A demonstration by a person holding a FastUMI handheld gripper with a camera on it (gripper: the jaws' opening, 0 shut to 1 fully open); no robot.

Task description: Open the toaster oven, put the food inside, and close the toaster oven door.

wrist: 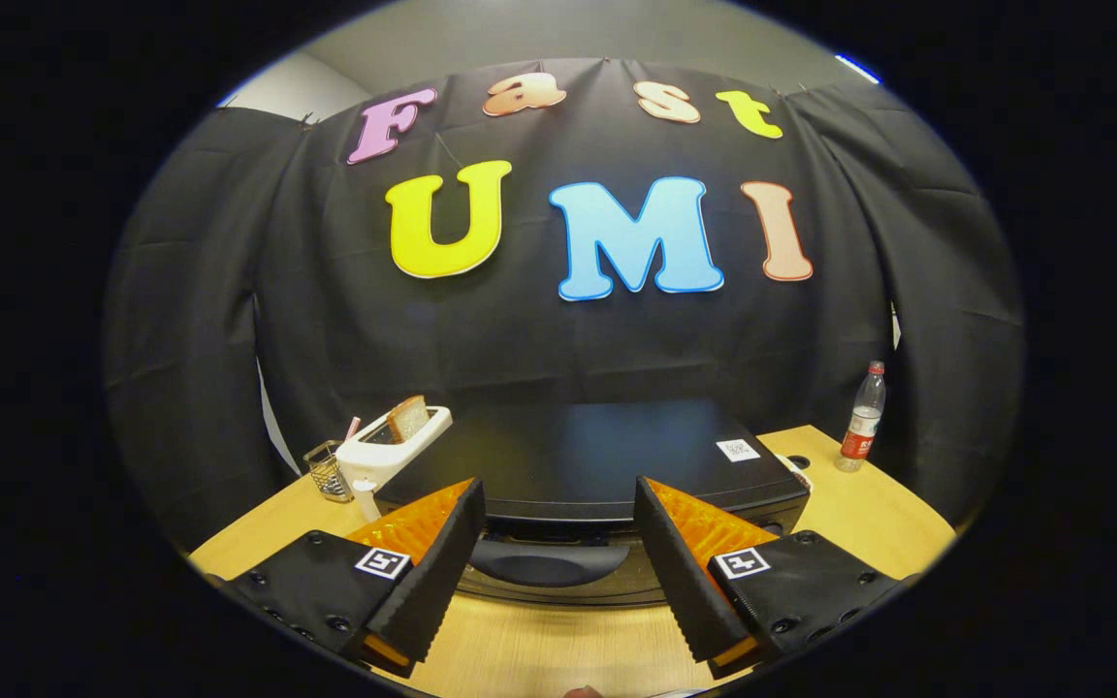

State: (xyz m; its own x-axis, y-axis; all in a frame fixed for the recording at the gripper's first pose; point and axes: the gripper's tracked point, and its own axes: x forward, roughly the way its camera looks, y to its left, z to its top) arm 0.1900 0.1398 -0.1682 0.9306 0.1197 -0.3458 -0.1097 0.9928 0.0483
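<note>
The gripper [558, 504] hangs just above the wooden table [869, 523] with its two fingers spread wide apart and nothing held between them. Seen through the gap between the fingertips is the dark curved handle [547, 562] of the toaster oven [597, 456], a low black box that stands on the table directly ahead; its door looks closed, and its flat top carries a small white sticker [737, 450] near the right rear corner. Whether the fingertips touch the oven's front cannot be told. Just beside the oven's left rear corner stands a white pop-up toaster [386, 452], and a slice of browned bread [407, 418] sticks upright out of its slot. To the left of that toaster sits a small wire-mesh cup [327, 471] with a thin pink-and-white stick [353, 428] rising behind it; what else the cup holds is too small to make out. Well off to the right, near the table's back edge, a clear plastic bottle [863, 419] with a red cap and red label stands upright, seemingly almost empty. The tabletop is pale wood grain. Black cloth [229, 320] drapes behind the table as the booth's wall, with a pale grey room wall [568, 29] showing above it.
</note>
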